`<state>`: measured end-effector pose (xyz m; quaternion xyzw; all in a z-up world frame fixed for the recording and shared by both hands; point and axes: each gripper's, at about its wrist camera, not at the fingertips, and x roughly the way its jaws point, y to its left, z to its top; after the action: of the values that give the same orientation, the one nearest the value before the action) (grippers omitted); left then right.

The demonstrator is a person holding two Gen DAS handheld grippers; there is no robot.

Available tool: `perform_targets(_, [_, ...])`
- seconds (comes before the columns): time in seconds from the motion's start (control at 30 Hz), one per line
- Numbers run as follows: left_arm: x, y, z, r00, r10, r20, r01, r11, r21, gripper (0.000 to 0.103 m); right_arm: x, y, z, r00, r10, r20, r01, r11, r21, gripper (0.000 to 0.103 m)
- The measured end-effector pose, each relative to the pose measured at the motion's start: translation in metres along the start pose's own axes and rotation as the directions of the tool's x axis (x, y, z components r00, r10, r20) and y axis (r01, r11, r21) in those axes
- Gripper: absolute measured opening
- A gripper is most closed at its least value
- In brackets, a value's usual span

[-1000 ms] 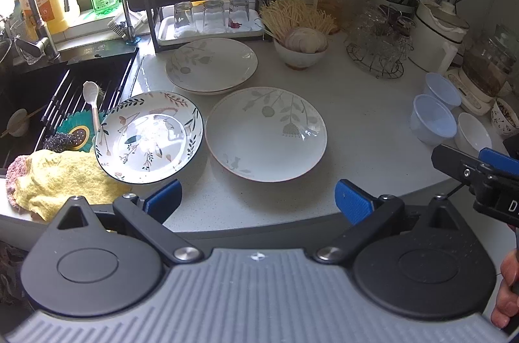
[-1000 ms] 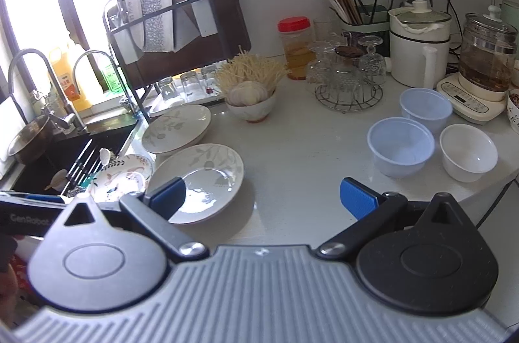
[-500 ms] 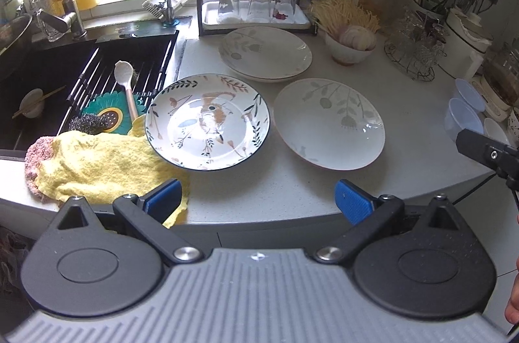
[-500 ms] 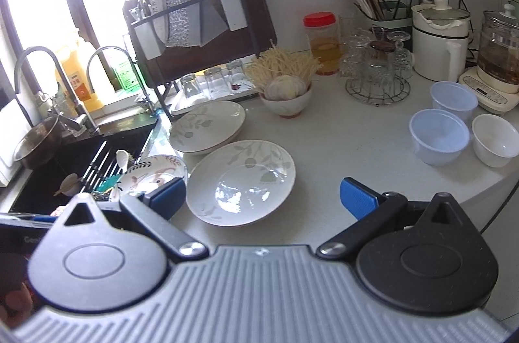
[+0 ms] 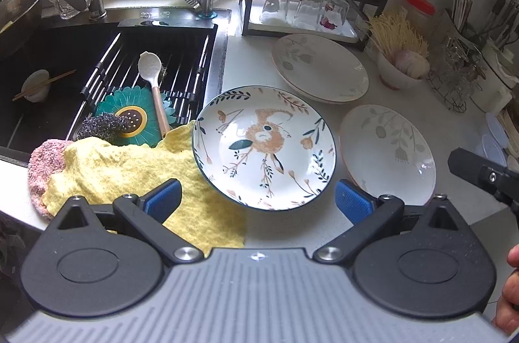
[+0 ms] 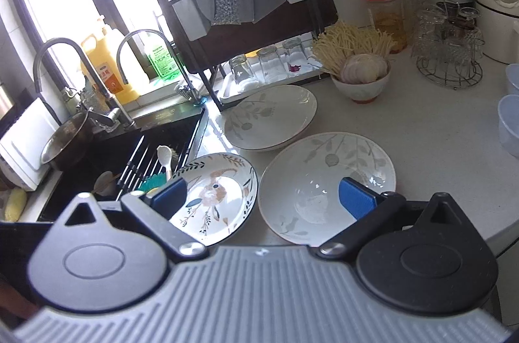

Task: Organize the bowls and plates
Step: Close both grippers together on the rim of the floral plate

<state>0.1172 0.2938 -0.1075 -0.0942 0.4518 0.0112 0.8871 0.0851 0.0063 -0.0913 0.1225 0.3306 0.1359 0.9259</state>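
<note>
Both tongs spread, holding nothing. Left tongs (image 5: 256, 200) just short of patterned plate (image 5: 264, 147); right tongs (image 6: 262, 197) over leaf plate (image 6: 327, 184) beside it.

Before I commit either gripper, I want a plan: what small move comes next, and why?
Probably ease the open left gripper forward onto the near rim of the patterned plate. It lies right ahead between the fingers, partly on the yellow cloth, and nothing is held.
</note>
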Motion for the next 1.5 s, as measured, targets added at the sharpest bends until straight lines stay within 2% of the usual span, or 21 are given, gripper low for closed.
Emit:
perform_targets(0.33, [0.061, 0.052, 0.041, 0.997, -0.031, -0.076, 0.030, 1.000, -0.008, 0.102, 0.054, 0.022, -0.017, 0.987, 0.032, -0.160, -0.017, 0.996, 0.090, 0.096])
perform_targets(0.4, [0.071, 0.056, 0.047, 0.996, -0.031, -0.080, 0.032, 0.999, 0.013, 0.102, 0.065, 0.027, -0.022, 0.980, 0.039, -0.193, -0.019, 0.994, 0.104, 0.086])
perform_targets(0.53, [0.089, 0.064, 0.055, 0.993, -0.055, -0.102, 0.058, 0.998, 0.026, 0.101, 0.089, 0.033, -0.031, 0.965, 0.061, -0.255, -0.025, 0.990, 0.140, 0.075])
perform_targets(0.7, [0.107, 0.072, 0.058, 0.990, -0.070, -0.120, 0.074, 0.997, 0.023, 0.101, 0.112, 0.038, -0.038, 0.956, 0.059, -0.287, -0.017, 0.989, 0.147, 0.061])
perform_targets(0.83, [0.119, 0.078, 0.060, 0.989, -0.087, -0.115, 0.090, 0.996, 0.020, 0.099, 0.125, 0.035, -0.041, 0.954, 0.049, -0.297, 0.001, 0.986, 0.166, 0.057])
perform_targets(0.9, [0.127, 0.081, 0.061, 0.987, -0.106, -0.123, 0.108, 0.994, 0.009, 0.092, 0.129, 0.033, -0.042, 0.953, 0.052, -0.297, -0.002, 0.986, 0.167, 0.055])
perform_targets(0.97, [0.134, 0.083, 0.061, 0.984, -0.122, -0.130, 0.122, 0.992, -0.003, 0.087, 0.134, 0.031, -0.041, 0.954, 0.049, -0.297, 0.002, 0.985, 0.170, 0.048])
perform_targets(1.03, [0.139, 0.084, 0.062, 0.981, -0.135, -0.136, 0.134, 0.991, -0.011, 0.082, 0.137, 0.027, -0.040, 0.956, 0.051, -0.289, 0.009, 0.979, 0.203, 0.048])
perform_targets(1.2, [0.150, 0.090, 0.065, 0.976, -0.162, -0.145, 0.157, 0.987, -0.040, 0.051, 0.145, 0.026, -0.041, 0.961, 0.001, -0.276, 0.059, 0.976, 0.209, 0.043])
perform_targets(1.33, [0.154, 0.093, 0.071, 0.975, -0.178, -0.132, 0.172, 0.984, -0.050, 0.037, 0.150, 0.026, -0.042, 0.960, -0.003, -0.279, 0.066, 0.974, 0.218, 0.039])
perform_targets(1.4, [0.155, 0.093, 0.073, 0.977, -0.166, -0.131, 0.163, 0.986, -0.037, 0.024, 0.151, 0.025, -0.042, 0.959, -0.025, -0.283, 0.088, 0.973, 0.213, 0.029])
perform_targets(1.43, [0.156, 0.094, 0.073, 0.978, -0.165, -0.131, 0.163, 0.986, -0.031, 0.022, 0.151, 0.024, -0.042, 0.957, -0.035, -0.288, 0.099, 0.973, 0.210, 0.026])
perform_targets(1.47, [0.156, 0.094, 0.073, 0.977, -0.168, -0.130, 0.166, 0.986, -0.027, 0.018, 0.152, 0.024, -0.042, 0.954, -0.046, -0.297, 0.110, 0.974, 0.200, 0.018])
perform_targets(1.5, [0.157, 0.095, 0.073, 0.977, -0.170, -0.128, 0.168, 0.985, -0.026, 0.015, 0.152, 0.024, -0.041, 0.952, -0.051, -0.301, 0.112, 0.975, 0.190, 0.017])
